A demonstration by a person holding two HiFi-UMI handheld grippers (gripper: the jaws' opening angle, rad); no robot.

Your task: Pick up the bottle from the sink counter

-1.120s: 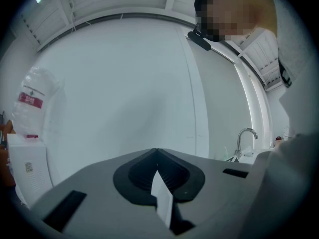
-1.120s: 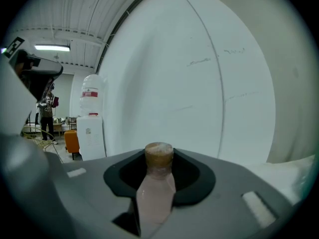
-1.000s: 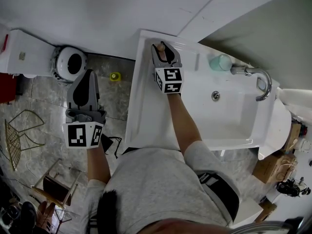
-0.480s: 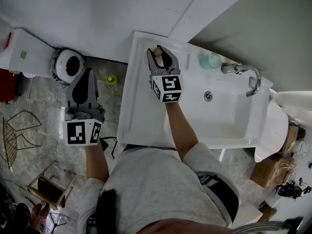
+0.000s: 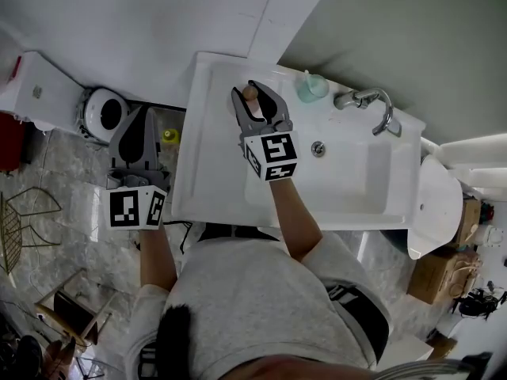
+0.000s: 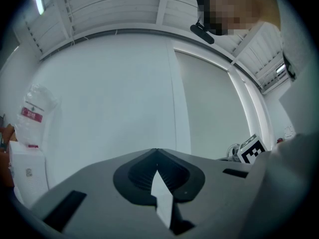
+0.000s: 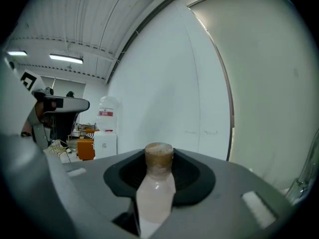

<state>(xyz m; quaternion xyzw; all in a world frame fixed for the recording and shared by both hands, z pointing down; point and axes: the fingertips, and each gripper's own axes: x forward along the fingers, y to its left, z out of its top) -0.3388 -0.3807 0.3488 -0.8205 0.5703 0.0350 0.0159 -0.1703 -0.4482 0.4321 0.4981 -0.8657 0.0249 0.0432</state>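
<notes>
Moved: my right gripper (image 5: 255, 100), pinching the capped bottle (image 7: 156, 185), sits higher.
Left gripper (image 5: 141, 125): pressed together, empty.
Next: lift clear of the sink counter (image 5: 207, 165).

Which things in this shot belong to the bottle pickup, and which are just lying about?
Job: bottle, clamped in the right gripper; white sink counter.
Lying about: teal soap dispenser, faucet, toilet, and the shut, empty left gripper.
</notes>
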